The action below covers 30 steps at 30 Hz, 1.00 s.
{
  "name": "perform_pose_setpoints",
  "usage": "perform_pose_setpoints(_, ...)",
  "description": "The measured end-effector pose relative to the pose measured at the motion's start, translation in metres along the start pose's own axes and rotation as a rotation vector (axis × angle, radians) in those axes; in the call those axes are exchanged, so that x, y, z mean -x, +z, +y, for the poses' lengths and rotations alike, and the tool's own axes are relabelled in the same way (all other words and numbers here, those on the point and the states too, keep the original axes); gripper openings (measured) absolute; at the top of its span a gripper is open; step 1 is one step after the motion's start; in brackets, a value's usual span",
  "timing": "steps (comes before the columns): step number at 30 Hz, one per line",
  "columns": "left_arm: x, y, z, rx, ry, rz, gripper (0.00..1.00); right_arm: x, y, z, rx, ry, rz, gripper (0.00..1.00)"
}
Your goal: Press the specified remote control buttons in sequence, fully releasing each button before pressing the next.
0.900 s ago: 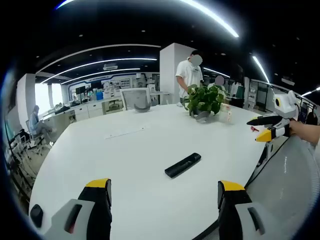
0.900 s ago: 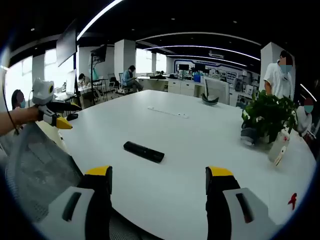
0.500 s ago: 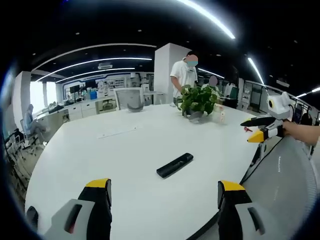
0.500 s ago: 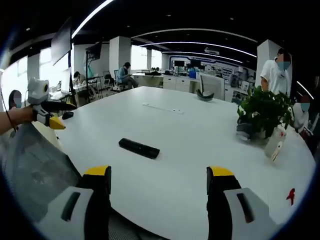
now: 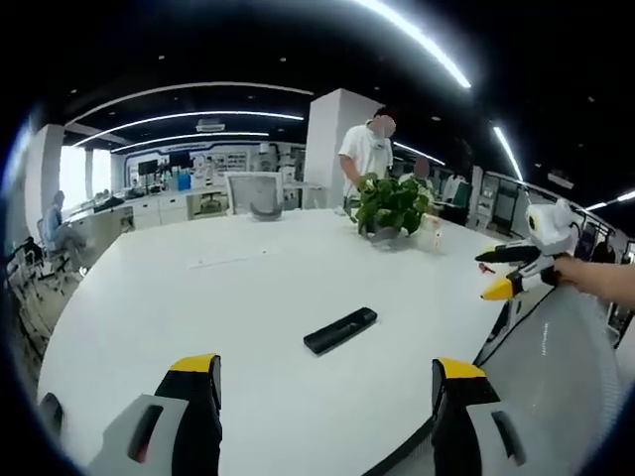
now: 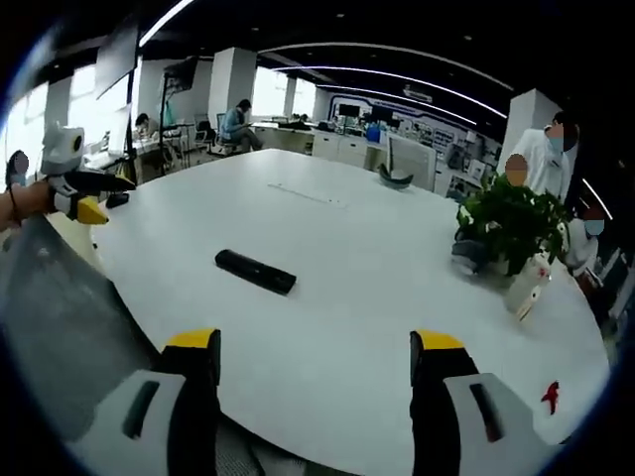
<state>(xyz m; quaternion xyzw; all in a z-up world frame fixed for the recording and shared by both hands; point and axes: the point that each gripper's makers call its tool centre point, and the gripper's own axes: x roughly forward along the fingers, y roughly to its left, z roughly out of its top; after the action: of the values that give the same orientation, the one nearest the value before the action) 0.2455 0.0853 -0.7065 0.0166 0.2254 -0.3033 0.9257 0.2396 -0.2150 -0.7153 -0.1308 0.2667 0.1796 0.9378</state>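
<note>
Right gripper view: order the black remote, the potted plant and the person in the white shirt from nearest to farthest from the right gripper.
1. The black remote is nearest the right gripper, lying on the white table ahead and left of the jaws.
2. The potted plant stands farther back on the right.
3. The person in the white shirt stands beyond the plant, past the table's far edge.

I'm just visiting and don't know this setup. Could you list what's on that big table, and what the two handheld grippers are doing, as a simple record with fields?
Surface: white table
Main item: black remote control, lying flat near the middle
Also on table: potted plant; small white bottle beside it
Left gripper: open, empty, apart from the remote
Right gripper: open, empty, apart from the remote
Background: standing person in white shirt
</note>
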Motion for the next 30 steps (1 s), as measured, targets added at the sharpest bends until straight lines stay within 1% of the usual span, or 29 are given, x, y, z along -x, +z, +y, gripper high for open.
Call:
perform_pose_setpoints(2, -0.001, -0.005, -0.001, -0.018, 0.005, 0.026, 0.91, 0.001, 0.0, -0.003, -0.035, -0.006, -0.007, 0.8)
perform_pose_setpoints(6, -0.005, -0.011, -0.007, -0.058, -0.022, 0.068, 0.91, 0.0, -0.003, -0.01, -0.047, -0.021, -0.002, 0.8)
perform_pose_setpoints(7, -0.005, -0.011, -0.01, -0.06, -0.038, 0.067, 0.91, 0.001, -0.003, -0.011, -0.043, -0.029, -0.002, 0.8)
perform_pose_setpoints(11, -0.006, -0.01, -0.012, -0.044, -0.06, 0.058, 0.91, 0.0, -0.001, -0.012, -0.047, -0.027, -0.012, 0.8)
perform_pose_setpoints(14, -0.008, -0.011, -0.009, -0.006, -0.065, 0.058, 0.91, 0.0, 0.0, -0.011, -0.051, -0.017, -0.021, 0.79)
perform_pose_setpoints(17, -0.008, -0.011, -0.007, 0.002, -0.052, 0.057, 0.91, 0.001, 0.001, -0.011, -0.031, -0.016, -0.024, 0.79)
perform_pose_setpoints(19, -0.007, -0.009, -0.001, -0.016, -0.021, 0.054, 0.92, 0.002, 0.007, -0.005, -0.029, 0.021, -0.059, 0.79)
perform_pose_setpoints(20, -0.007, -0.008, 0.001, -0.032, -0.01, 0.05, 0.93, 0.003, 0.015, 0.001, -0.071, 0.062, -0.109, 0.79)
perform_pose_setpoints(22, -0.006, -0.006, 0.007, -0.006, 0.015, 0.045, 0.93, 0.004, 0.018, 0.004, -0.108, 0.098, -0.133, 0.78)
perform_pose_setpoints(25, -0.004, -0.003, 0.015, -0.007, 0.051, 0.039, 0.96, 0.004, 0.017, 0.003, -0.097, 0.098, -0.127, 0.77)
perform_pose_setpoints(26, -0.005, -0.004, 0.016, -0.007, 0.052, 0.053, 0.99, 0.004, 0.018, 0.004, -0.091, 0.103, -0.127, 0.76)
perform_pose_setpoints(28, -0.007, -0.007, 0.02, -0.055, 0.054, 0.092, 1.0, 0.003, 0.017, 0.007, -0.077, 0.119, -0.122, 0.75)
perform_pose_setpoints(29, -0.009, -0.011, 0.018, -0.072, 0.029, 0.121, 1.0, 0.003, 0.017, 0.007, -0.073, 0.121, -0.123, 0.76)
perform_pose_setpoints(30, -0.012, -0.015, 0.013, -0.089, -0.02, 0.159, 1.0, 0.004, 0.017, 0.007, -0.069, 0.121, -0.123, 0.76)
